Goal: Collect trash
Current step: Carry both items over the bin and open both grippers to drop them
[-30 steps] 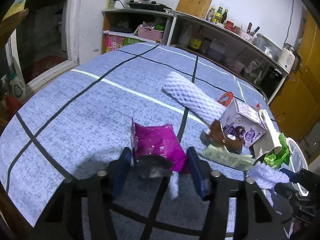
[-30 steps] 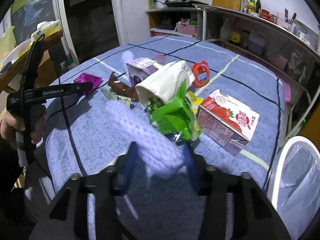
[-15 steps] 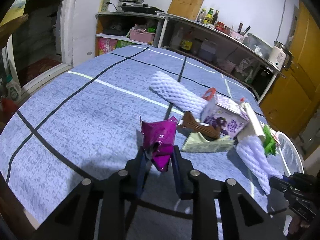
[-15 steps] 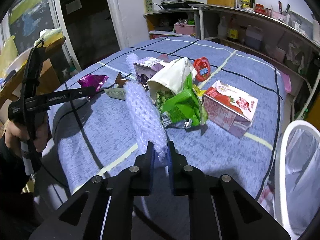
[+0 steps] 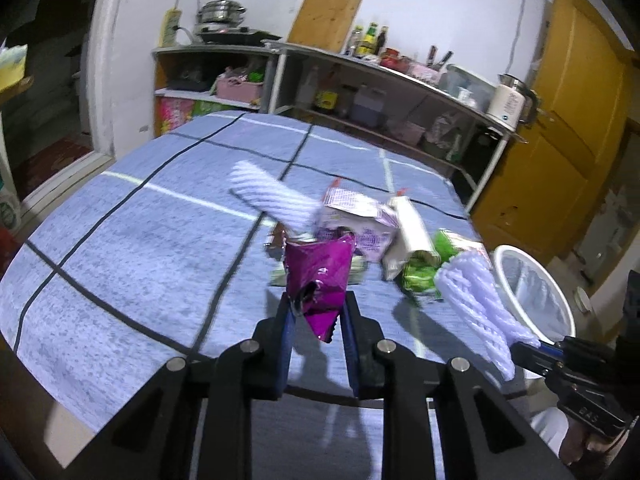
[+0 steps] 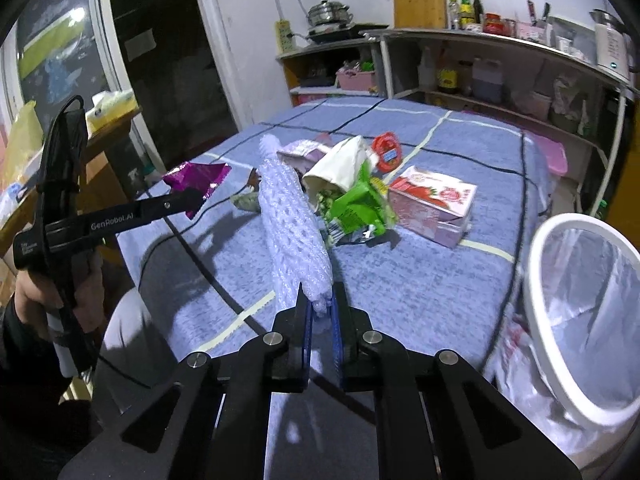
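Note:
My left gripper [image 5: 316,306] is shut on a crumpled magenta wrapper [image 5: 320,276] and holds it above the blue table; it also shows in the right wrist view [image 6: 198,178]. My right gripper [image 6: 319,307] is shut on a white foam net sleeve [image 6: 292,232], lifted off the table; it shows in the left wrist view [image 5: 474,304] too. A white bin with a clear liner [image 6: 576,320] stands off the table's right edge [image 5: 532,292].
On the blue checked cloth [image 5: 140,240] lie another foam sleeve [image 5: 272,196], a purple carton [image 5: 360,220], a paper roll [image 5: 412,228], green wrappers [image 6: 356,204], a red lid [image 6: 386,152] and a strawberry carton [image 6: 434,204]. Shelves stand behind.
Both grippers have lifted their trash off the table. The left one has carried the magenta wrapper up and right. The right one has swung toward the bin.

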A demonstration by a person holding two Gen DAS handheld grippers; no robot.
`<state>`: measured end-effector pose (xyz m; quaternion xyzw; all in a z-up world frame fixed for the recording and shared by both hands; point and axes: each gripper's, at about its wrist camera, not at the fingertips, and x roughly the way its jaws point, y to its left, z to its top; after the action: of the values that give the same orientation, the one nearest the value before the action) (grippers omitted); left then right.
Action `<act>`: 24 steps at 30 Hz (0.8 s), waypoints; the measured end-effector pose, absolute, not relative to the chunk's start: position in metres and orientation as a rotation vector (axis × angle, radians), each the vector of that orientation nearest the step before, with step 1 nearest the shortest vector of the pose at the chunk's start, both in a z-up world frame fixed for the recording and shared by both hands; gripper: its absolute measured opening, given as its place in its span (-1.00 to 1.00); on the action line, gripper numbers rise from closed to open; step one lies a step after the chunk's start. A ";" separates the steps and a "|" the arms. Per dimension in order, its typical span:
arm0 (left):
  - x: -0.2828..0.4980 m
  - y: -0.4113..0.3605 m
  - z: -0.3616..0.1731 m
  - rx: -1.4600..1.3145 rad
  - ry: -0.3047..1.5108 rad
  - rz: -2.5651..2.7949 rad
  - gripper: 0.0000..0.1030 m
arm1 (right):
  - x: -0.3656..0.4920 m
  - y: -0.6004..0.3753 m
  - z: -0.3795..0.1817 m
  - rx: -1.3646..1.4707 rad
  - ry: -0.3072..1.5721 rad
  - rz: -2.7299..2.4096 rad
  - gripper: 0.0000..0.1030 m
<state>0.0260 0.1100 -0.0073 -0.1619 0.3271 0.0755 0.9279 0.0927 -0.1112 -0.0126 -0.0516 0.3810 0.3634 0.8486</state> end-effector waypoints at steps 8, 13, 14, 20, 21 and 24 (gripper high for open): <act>0.049 0.056 0.011 -0.277 0.665 0.003 -0.54 | 0.086 -0.163 0.000 -0.034 0.769 0.631 -0.82; 0.072 0.013 0.015 -0.233 0.679 -0.110 -0.54 | 0.092 -0.210 -0.001 0.022 0.769 0.495 -0.82; 0.078 0.004 0.016 -0.223 0.682 -0.133 -0.54 | 0.094 -0.218 -0.001 0.031 0.770 0.476 -0.82; 0.107 -0.046 0.017 -0.183 0.705 -0.253 -0.54 | 0.099 -0.263 -0.006 0.081 0.786 0.345 -0.82; 0.111 -0.052 0.017 -0.178 0.709 -0.271 -0.54 | 0.101 -0.268 -0.007 0.085 0.789 0.325 -0.82; 0.124 -0.074 0.013 -0.157 0.730 -0.320 -0.54 | 0.105 -0.284 -0.012 0.095 0.801 0.279 -0.82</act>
<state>0.1237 -0.0737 0.0132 -0.0763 0.3550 -0.1556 0.9187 0.1046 -0.2842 -0.0121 0.0460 0.3886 0.1355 0.9102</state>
